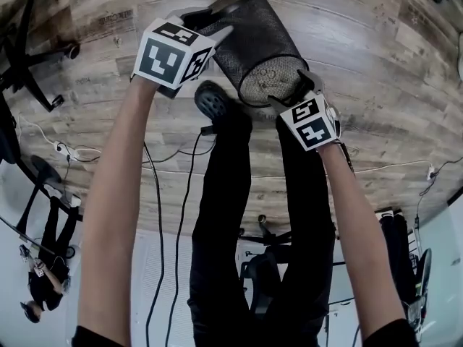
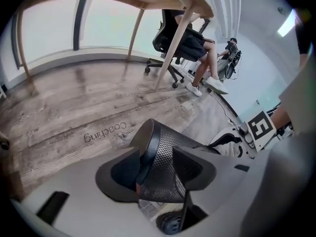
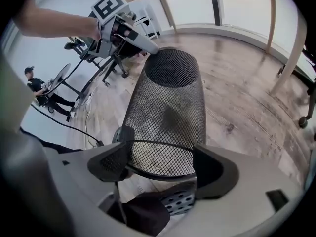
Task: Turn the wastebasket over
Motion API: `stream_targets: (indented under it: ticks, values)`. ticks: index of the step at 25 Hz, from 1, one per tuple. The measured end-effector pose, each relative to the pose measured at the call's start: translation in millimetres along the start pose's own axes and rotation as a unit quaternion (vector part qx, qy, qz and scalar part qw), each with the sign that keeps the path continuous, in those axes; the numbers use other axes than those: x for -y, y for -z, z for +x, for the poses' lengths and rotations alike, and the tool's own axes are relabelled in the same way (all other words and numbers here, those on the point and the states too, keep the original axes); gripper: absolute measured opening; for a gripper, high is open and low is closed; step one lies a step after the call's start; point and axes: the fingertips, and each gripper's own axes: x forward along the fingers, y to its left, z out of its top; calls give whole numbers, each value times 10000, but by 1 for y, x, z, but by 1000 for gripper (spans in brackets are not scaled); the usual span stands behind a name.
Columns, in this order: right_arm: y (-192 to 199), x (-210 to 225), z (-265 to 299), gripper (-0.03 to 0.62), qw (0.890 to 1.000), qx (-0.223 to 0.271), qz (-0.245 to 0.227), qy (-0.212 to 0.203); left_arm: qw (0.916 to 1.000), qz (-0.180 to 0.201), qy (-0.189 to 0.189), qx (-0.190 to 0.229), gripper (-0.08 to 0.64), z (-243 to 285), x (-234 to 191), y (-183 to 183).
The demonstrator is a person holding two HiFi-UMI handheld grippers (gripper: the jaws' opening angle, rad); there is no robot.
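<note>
The mesh wastebasket (image 1: 255, 48), tilted off the floor (image 1: 376, 85) with its base edge pinched in the jaws of the left gripper (image 2: 160, 169) and its rim between the spread jaws of the right gripper (image 3: 163, 162), is best rolled mouth-down while that pinch is kept firm.

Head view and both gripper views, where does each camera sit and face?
Head view: on the person's head, facing steeply down at the floor; shows both forearms, legs, left tongs, right tongs at the wastebasket.
Left gripper view: rides the left tongs, looks along them at the wastebasket's base; right tongs show at right.
Right gripper view: rides the right tongs, looks at the wastebasket's rim; left forearm shows above.
Shared: each gripper view shows the other tongs.
</note>
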Motion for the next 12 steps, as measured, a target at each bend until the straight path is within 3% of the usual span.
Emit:
stream_targets:
  ticks: [12]
  values:
    - [61,1,-2,385,9993,-323,179,0,9988,346,213,264,198,-13,89,-24]
